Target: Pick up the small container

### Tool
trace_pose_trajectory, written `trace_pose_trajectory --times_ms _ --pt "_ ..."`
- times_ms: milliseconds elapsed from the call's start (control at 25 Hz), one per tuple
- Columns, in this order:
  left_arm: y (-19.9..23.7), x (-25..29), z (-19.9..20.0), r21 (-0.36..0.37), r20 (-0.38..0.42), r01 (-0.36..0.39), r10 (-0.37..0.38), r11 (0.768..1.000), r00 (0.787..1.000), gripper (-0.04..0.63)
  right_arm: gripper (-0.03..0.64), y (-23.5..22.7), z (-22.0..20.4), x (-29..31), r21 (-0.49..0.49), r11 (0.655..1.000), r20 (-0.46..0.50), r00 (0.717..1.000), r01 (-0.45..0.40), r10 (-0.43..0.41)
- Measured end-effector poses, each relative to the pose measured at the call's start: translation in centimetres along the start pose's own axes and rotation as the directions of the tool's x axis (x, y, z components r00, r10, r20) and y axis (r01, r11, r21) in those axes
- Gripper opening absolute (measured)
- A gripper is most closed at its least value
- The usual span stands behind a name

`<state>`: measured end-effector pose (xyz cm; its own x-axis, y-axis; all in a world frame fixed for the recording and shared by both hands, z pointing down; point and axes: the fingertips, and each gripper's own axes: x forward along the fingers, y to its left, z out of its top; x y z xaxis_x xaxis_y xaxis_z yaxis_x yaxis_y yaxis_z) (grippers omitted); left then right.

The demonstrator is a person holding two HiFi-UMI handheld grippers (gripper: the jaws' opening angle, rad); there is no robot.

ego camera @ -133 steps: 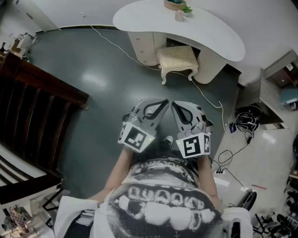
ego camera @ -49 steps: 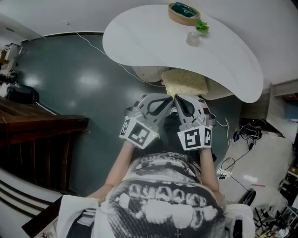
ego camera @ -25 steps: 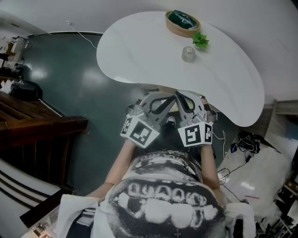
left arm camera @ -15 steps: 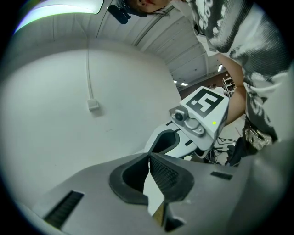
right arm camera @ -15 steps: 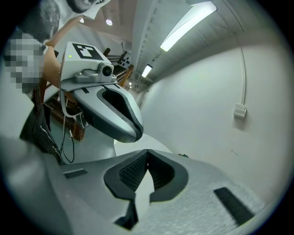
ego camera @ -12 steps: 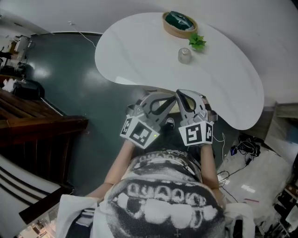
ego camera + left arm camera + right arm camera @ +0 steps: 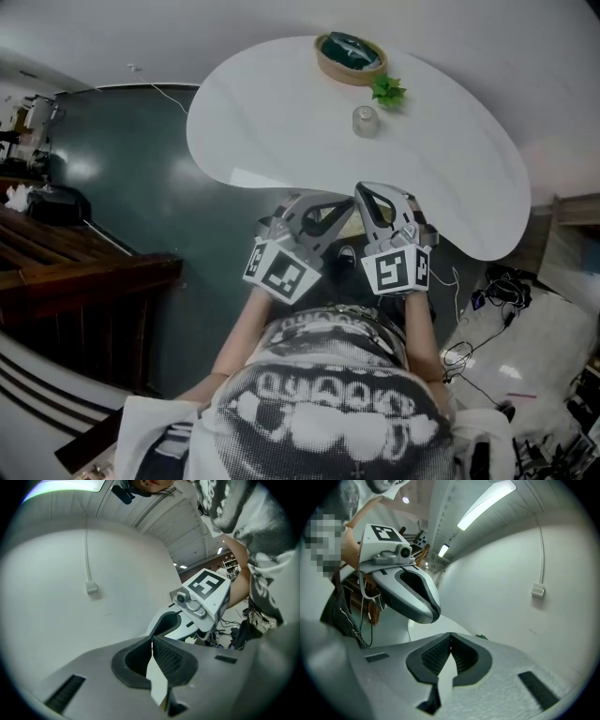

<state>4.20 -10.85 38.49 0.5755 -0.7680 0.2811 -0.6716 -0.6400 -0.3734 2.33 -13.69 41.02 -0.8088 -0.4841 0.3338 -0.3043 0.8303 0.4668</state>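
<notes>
white table bears the small container, ungrasped.

**No Readable Writing**

No word, number or brand name can be read anywhere. The only signs are black-and-white square code patterns (blocks, not letters) on the cube of the left gripper and the cube of the right gripper. The shirt bears a printed graphic with no legible lettering.
</notes>
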Motion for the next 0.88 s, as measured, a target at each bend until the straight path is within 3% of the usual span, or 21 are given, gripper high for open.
trace_pose_trajectory --times_ms 360,880 --pt "4.3 0.2 -2.7 0.005 0.018 0.093 -0.093 0.996 0.995 0.006 0.005 -1.3 -0.6 4.5 0.068 0.995 -0.076 0.995 0.075 -0.069" --pt "10.4 1.2 -5.6 0.028 0.070 0.226 -0.228 0.974 0.971 0.006 0.008 -3.3 -2.2 10.7 0.153 0.965 -0.189 0.965 0.211 -0.181"
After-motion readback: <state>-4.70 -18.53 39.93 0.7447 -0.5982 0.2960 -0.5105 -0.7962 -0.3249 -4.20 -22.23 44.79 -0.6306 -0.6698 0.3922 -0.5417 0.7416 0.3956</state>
